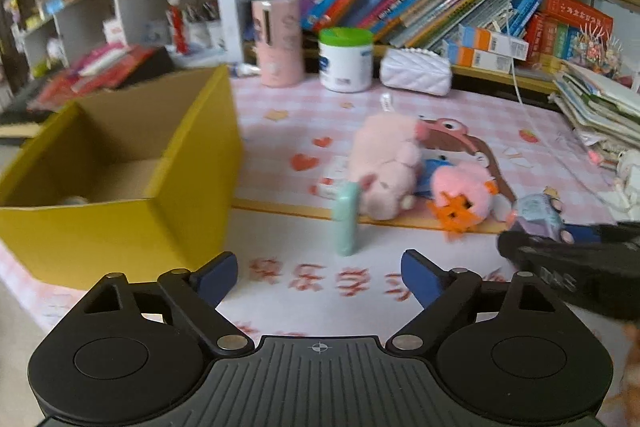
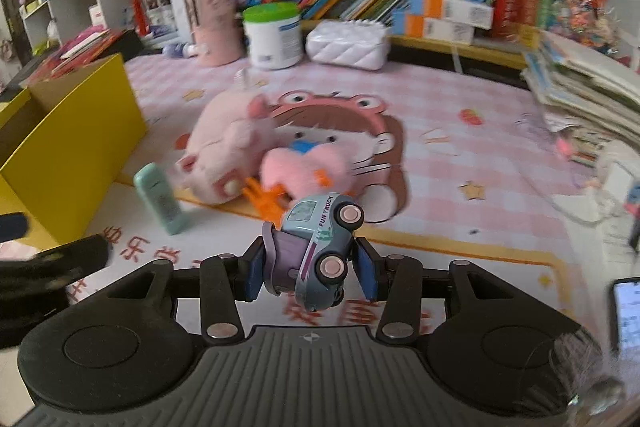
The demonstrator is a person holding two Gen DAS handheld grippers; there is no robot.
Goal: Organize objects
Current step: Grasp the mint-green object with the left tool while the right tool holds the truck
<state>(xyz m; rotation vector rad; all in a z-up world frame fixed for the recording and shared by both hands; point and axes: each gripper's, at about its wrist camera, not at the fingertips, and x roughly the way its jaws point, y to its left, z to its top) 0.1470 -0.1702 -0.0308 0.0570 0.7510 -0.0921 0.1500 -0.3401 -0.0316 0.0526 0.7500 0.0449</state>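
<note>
Fingers: right gripper [image 2: 312,269] pinched on pale-blue toy truck [image 2: 320,247]; left gripper [image 1: 320,277] spread, empty.
Nearby: mint-green tube [image 2: 158,199] left of truck; yellow cardboard box [image 2: 76,147] further left.
Writing: "FUN TRUCK".

Black ribbed claw [image 2: 312,267] body, blue pads [image 1: 218,275], silver pivot screws

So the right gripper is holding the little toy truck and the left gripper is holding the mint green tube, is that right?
Not quite. The right gripper does hold the toy truck, but the left gripper is open and empty. The left wrist view shows the mint green tube standing on the mat beyond its fingers.
</note>
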